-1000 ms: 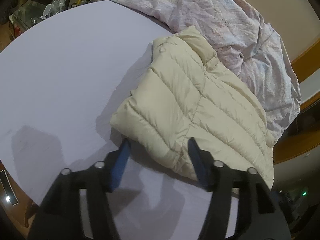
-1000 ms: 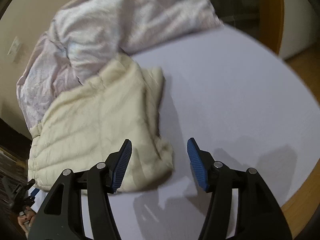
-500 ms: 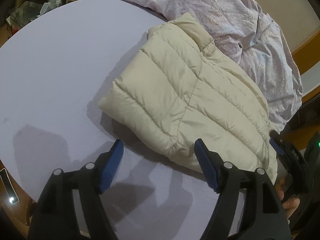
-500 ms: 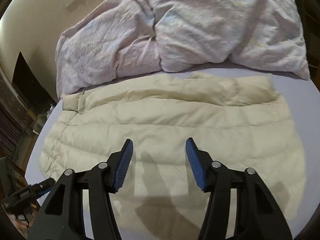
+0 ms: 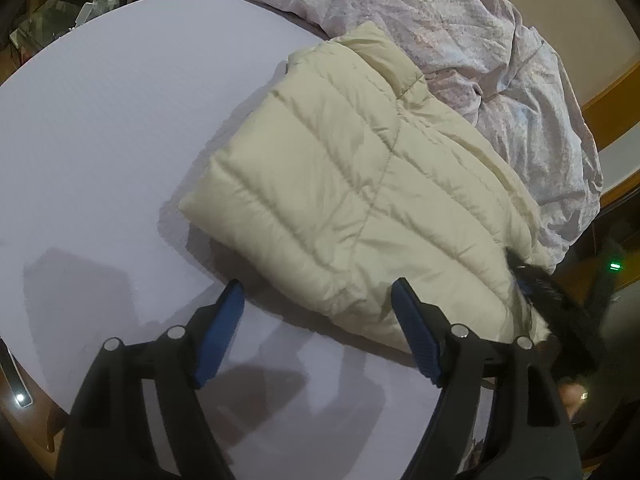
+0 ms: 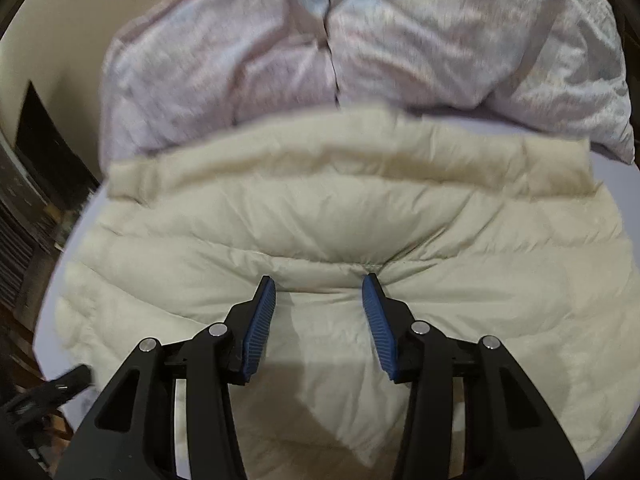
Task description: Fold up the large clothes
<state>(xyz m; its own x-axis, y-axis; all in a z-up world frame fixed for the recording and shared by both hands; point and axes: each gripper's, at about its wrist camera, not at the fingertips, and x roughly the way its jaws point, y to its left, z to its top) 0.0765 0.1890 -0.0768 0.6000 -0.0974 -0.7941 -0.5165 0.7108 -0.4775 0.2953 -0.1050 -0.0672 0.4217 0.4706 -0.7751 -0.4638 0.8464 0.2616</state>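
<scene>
A cream quilted puffer jacket (image 5: 360, 184) lies folded on the lavender sheet (image 5: 100, 140), its collar toward the far side. My left gripper (image 5: 316, 284) hovers at the jacket's near edge, its jaws opening, the hem just beyond the blue fingertips (image 5: 234, 300) and nothing gripped. In the right wrist view the jacket (image 6: 320, 220) fills the frame. My right gripper (image 6: 319, 280) is low over its middle, jaws closing, with puckered fabric between the tips but not pinched. The right gripper (image 5: 536, 288) also shows at the jacket's right end in the left wrist view.
A crumpled pale pink duvet (image 5: 480, 40) is bunched behind the jacket, also in the right wrist view as the duvet (image 6: 320, 40). A wooden bed frame (image 5: 612, 92) runs along the right. Clutter (image 5: 80, 4) sits beyond the far left edge.
My right gripper swung from the jacket's end to over its broad side and its jaws narrowed. It came into the left wrist view at the right. The left jaws widened.
</scene>
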